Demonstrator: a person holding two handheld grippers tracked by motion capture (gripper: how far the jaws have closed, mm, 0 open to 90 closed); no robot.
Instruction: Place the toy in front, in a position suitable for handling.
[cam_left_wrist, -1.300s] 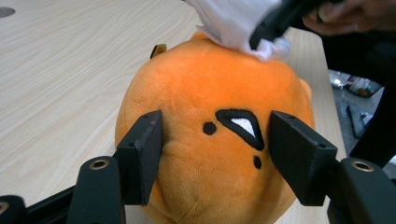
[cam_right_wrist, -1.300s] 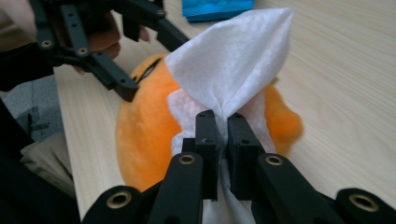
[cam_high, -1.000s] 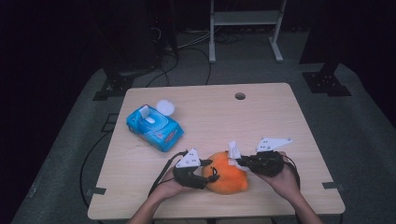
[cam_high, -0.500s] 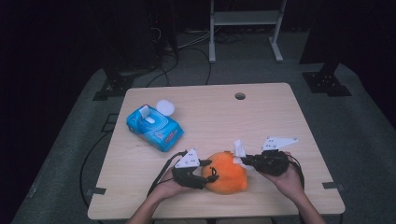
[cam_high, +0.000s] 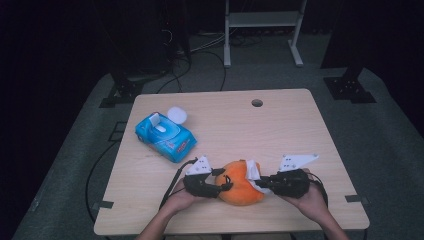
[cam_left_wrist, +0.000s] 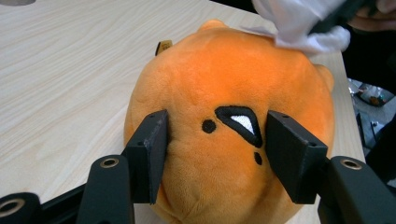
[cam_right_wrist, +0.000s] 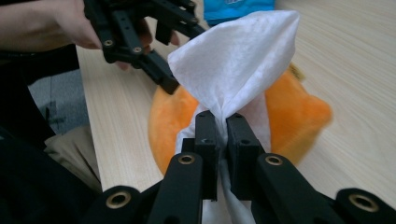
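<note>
Wiping the round orange plush toy (cam_high: 241, 183) with a white wet tissue (cam_right_wrist: 238, 70) appears to be the step in hand. The plush toy lies near the front edge of the light wooden table (cam_high: 280, 130), between the two hand-held grippers. The left gripper (cam_left_wrist: 217, 149) brackets the toy's embroidered face: its two black pads sit against the fur on either side of the small stitched mouth, steadying the toy rather than squeezing it hard. The right gripper (cam_right_wrist: 222, 135) has its jaws pressed together on a gathered fold of the tissue, which fans out above the pinch and drapes over the top of the toy, on the side away from the left gripper. A blue pack of wet wipes (cam_high: 165, 136), its lid flipped up, lies well apart from the toy, towards the table's far left corner; a small white round cap (cam_high: 176, 115) lies just beyond the pack.

Risks, as a judgement: the toy is soft and rounded, so a firm sideways stroke of the tissue could roll it out from between the left pads, whose hold looks light. The tissue is thin and held at a single bunched point; dragging it against the pile could pull it free of the pinch or tear it. Pushing towards the near edge could also nudge the toy off the table.
</note>
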